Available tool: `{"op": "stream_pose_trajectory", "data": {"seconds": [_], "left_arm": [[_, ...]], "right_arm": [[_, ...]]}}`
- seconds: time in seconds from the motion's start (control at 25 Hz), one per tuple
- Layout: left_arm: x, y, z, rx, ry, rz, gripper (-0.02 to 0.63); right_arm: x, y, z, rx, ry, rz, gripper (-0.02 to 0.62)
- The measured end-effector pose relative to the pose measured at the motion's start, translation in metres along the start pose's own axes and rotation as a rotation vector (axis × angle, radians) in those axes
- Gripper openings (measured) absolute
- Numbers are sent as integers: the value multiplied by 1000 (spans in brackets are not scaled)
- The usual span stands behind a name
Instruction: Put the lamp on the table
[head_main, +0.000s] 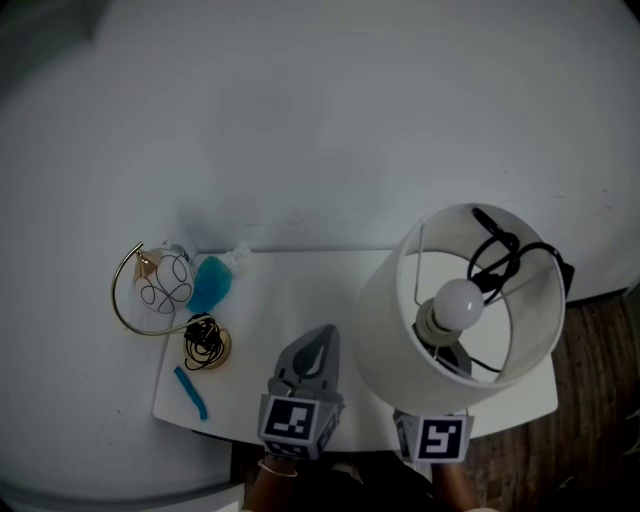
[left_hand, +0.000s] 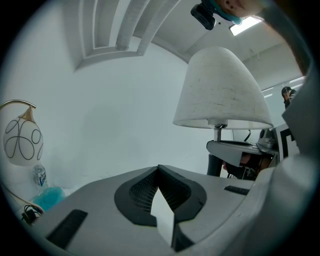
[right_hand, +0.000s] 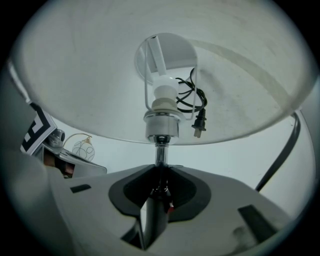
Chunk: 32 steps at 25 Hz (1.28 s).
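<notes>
The white-shaded lamp (head_main: 385, 320) is over the worktop's (head_main: 290, 290) 4 o'clock corner. The right gripper's (right_hand: 159, 175) fingers are clamped on its chrome stem, under the socket. Its cord (head_main: 500, 250) is bundled inside the shade. Can't tell if the base touches down.

The left gripper (head_main: 318, 345) is at 6 o'clock, fingers together, holding nothing.

It's a small white worktop against a plain white wall (head_main: 300, 120), with wood floor (head_main: 600, 400) at 3 o'clock. A gold-arc globe lamp (head_main: 165, 282) sits at 9 o'clock.

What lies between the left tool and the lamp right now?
Nothing. In the head view only a narrow strip of bare table separates the left tool from the lamp, whose stem the right tool grips.
</notes>
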<state>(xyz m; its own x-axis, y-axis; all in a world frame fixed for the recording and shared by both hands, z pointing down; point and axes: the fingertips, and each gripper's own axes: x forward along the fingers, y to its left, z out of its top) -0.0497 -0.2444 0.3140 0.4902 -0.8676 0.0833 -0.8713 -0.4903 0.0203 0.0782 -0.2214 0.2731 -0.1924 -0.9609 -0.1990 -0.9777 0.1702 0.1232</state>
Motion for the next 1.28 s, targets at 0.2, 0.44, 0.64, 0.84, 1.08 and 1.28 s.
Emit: {"op": "stream_pose_trajectory", "data": {"seconds": [0.2, 0.44, 0.64, 0.84, 1.08, 1.28], "left_arm": [[6, -10, 4, 11, -8, -21, -6], [14, -11, -1, 37, -39, -15, -6], [22, -10, -3, 49, -51, 2, -6], [36, -13, -7, 54, -8, -10, -6], [59, 3, -12, 35, -6, 73, -6], [72, 13, -42, 47, 15, 97, -6]], "right_arm": [[2, -5, -4, -21, -3, 1, 77], [6, -10, -6, -62, -21, 0, 77], [11, -13, -12, -33, -32, 8, 77], [20, -20, -24, -13, 0, 5, 77], [46, -25, -41, 23, -14, 48, 77], [56, -24, -78, 47, -16, 59, 77]]}}
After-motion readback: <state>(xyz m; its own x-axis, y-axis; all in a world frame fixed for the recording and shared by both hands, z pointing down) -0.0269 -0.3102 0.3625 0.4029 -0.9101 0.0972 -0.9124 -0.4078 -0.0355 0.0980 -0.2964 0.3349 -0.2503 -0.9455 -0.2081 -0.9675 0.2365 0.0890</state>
